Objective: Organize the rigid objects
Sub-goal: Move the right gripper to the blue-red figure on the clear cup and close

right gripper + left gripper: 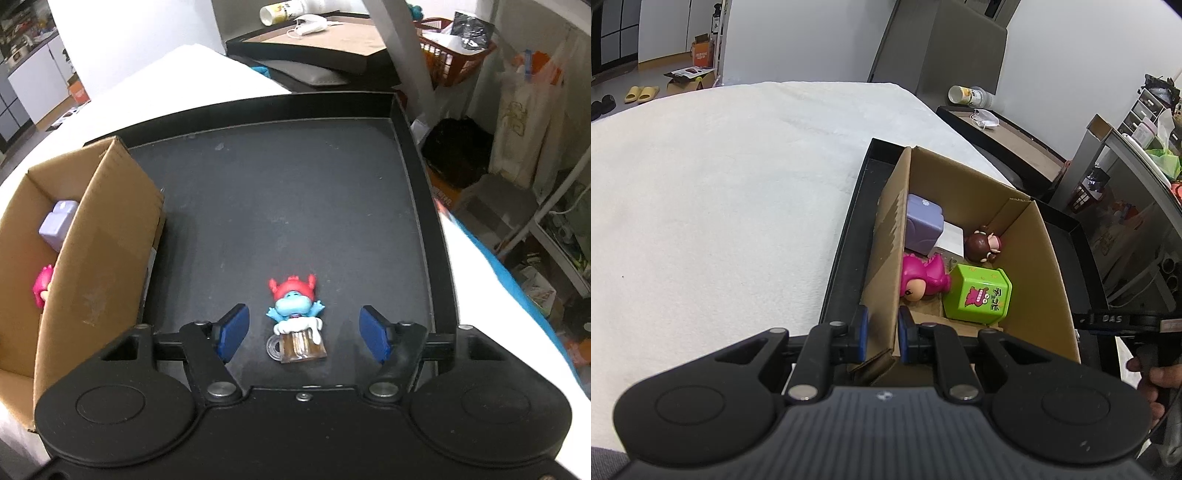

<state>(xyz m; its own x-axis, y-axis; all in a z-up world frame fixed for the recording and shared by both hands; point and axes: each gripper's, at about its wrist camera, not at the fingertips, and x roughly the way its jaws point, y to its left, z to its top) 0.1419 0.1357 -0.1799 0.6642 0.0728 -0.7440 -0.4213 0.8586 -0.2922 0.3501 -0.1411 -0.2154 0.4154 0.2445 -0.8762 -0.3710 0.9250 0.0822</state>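
My left gripper [881, 334] is shut on the near left wall of a cardboard box [886, 258]. Inside the box lie a pink figure [921, 278], a green cube toy [979, 293], a lilac block [923, 229] and a brown-haired figure [982, 245]. The box stands in a black tray [332, 192]. My right gripper [302, 334] is open, low over the tray, with a blue figure with a red cap and a beer mug [297, 317] lying between its fingers. The box also shows at the left of the right wrist view [99, 236].
The tray rests on a white cloth-covered surface [720, 203]. A low dark table [314, 40] with a cup and a mask stands beyond it. Shelves, bags and a red basket [454, 55] crowd the right side. The person's right hand holds the other gripper [1145, 350].
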